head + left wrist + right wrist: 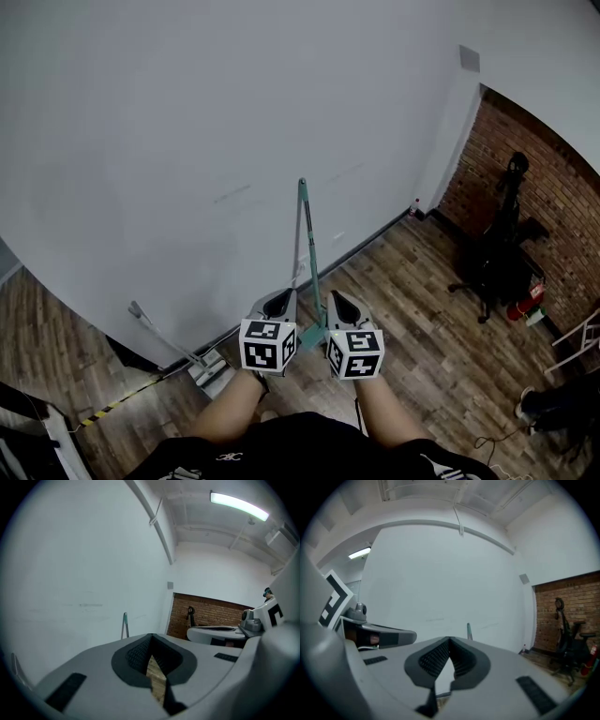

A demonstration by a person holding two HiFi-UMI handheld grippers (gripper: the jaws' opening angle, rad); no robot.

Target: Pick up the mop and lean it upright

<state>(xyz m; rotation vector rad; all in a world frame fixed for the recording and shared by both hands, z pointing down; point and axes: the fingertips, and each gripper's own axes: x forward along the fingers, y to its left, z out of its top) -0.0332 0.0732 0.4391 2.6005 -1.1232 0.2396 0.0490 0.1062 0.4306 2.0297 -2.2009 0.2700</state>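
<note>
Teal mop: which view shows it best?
Head view: the teal mop shows at nearly full length, leaning upright on the white wall. Both gripper views show only its handle tip against that wall.

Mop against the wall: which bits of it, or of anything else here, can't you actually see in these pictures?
- Head view: the lower end of the mop is hidden behind the left gripper and the right gripper.
- Both gripper views: only the top of the mop handle shows, because each gripper's own body covers the rest.
- Head view: the small object at the wall corner is too small to identify.
</note>
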